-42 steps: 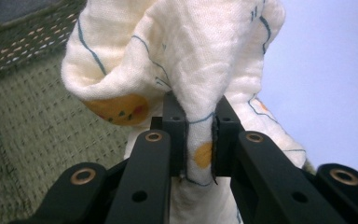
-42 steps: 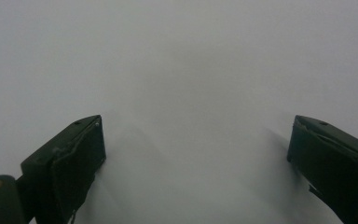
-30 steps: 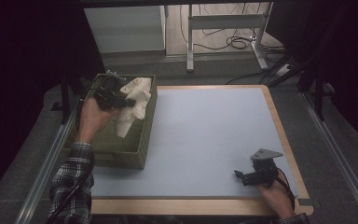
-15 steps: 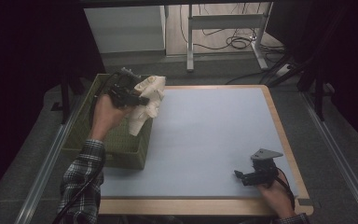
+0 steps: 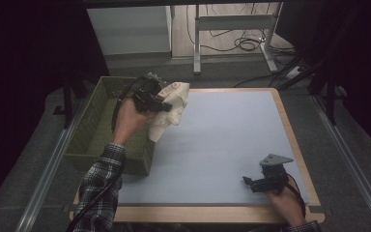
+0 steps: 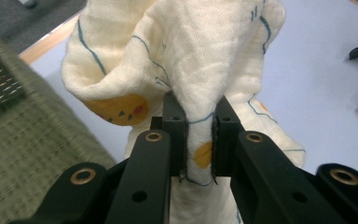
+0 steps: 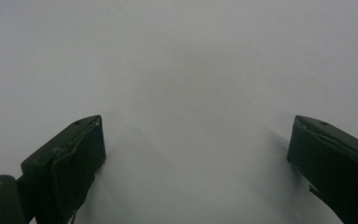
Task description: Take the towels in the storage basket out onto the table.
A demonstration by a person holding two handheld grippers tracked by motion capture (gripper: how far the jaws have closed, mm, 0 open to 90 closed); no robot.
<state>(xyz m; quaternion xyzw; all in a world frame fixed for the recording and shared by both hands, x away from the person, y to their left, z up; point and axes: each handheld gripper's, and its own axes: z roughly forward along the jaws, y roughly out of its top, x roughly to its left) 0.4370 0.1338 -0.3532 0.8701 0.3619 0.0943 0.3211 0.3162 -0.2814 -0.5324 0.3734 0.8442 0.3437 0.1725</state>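
One cloth [image 5: 170, 108], carried right, past basket [image 5: 99, 123]

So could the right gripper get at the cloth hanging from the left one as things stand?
Probably yes: the right gripper rests open near the table's front edge, and bare surface lies between it and the cloth held by the left gripper.

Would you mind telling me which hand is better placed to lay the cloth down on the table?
Left, most likely. The left gripper is already shut on the cloth at the basket edge beside the table; the right gripper rests open near the front edge, holding nothing.
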